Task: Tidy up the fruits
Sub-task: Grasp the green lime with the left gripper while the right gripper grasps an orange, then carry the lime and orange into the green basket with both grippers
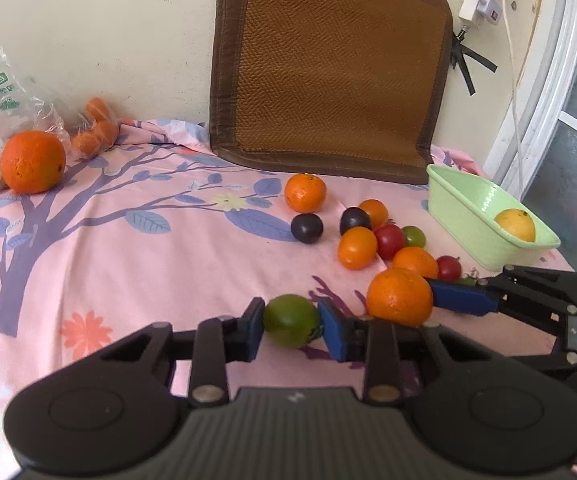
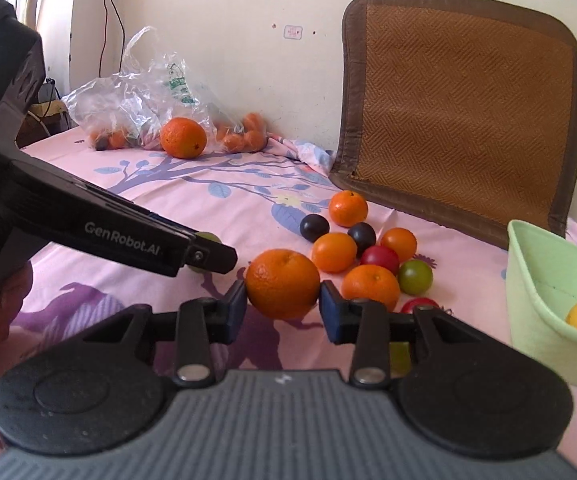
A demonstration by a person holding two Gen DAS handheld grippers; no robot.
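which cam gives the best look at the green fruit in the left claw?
Left wrist view: the green fruit sits centred and unblocked between the left claw pads. In the right wrist view only slivers of it show behind the left claw's black finger.

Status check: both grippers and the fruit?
Left hand-held gripper shut on green fruit. Right hand-held gripper around orange, contact unclear. Green basket path clear.

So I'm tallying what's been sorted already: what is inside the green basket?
One yellow-orange fruit lies in the green basket, against its near corner. The floor that shows is bare, but the near wall hides the lowest part, so something small there cannot be ruled out.
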